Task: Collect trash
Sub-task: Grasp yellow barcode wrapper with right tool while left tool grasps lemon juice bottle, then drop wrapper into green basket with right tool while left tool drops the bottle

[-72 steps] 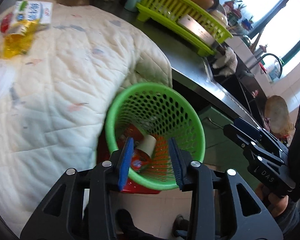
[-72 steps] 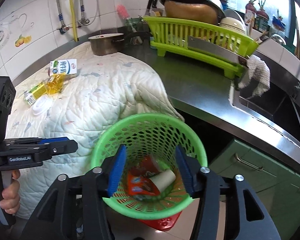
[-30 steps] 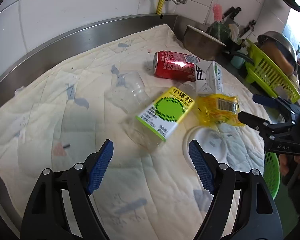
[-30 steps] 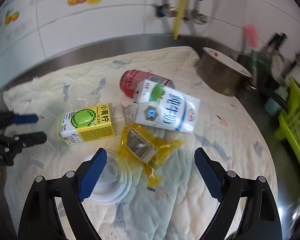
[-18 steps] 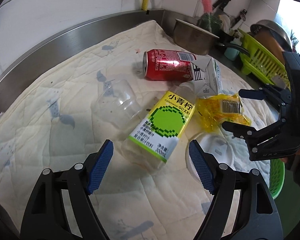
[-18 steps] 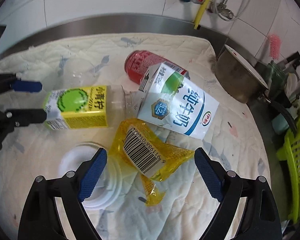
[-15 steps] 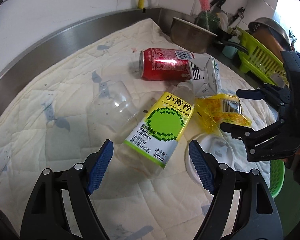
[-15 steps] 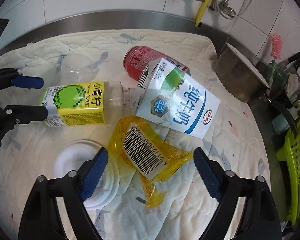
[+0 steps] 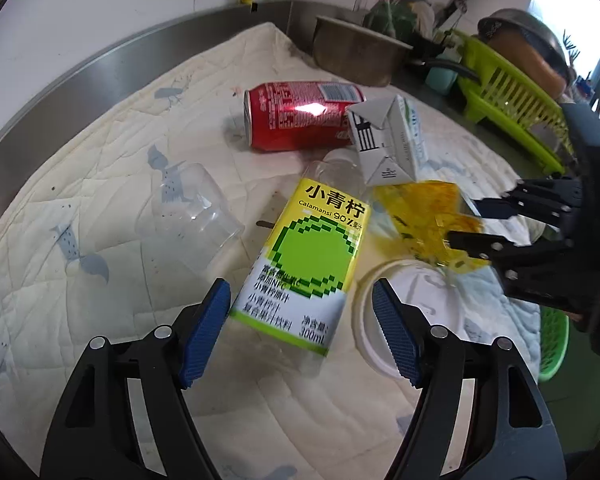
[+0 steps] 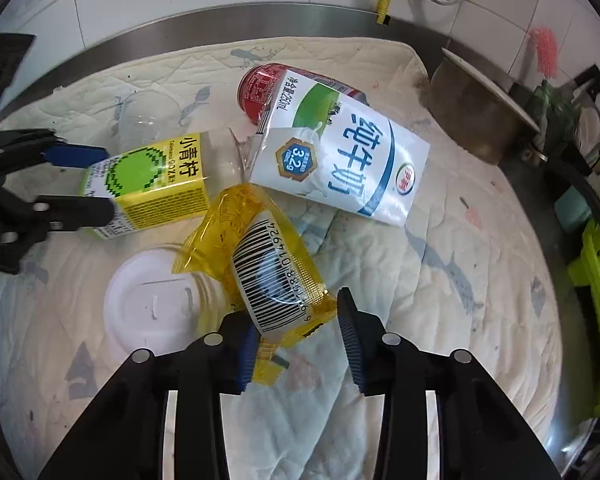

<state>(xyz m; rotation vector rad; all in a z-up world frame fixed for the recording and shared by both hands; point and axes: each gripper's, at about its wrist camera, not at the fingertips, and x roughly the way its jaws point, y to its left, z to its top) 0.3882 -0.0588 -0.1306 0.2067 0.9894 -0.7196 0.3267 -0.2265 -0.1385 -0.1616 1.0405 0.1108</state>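
Observation:
Trash lies on a quilted cloth. A clear bottle with a yellow-green label lies with its base between the pads of my left gripper. Those jaws are closing slightly and neither pad presses on it. A yellow wrapper with a barcode has its lower end between the pads of my right gripper. These jaws are closing around it, with a sliver of gap at the right pad. A red can, a milk carton, a clear cup and a white lid lie close by.
A steel pot stands at the cloth's far corner, with a green dish rack beyond it. The rim of a green basket shows below the counter edge at the right. A steel backsplash and tiled wall run behind.
My right gripper has come down over the yellow wrapper and its jaws have narrowed a lot. My left gripper has moved in until the bottle's base lies between its pads.

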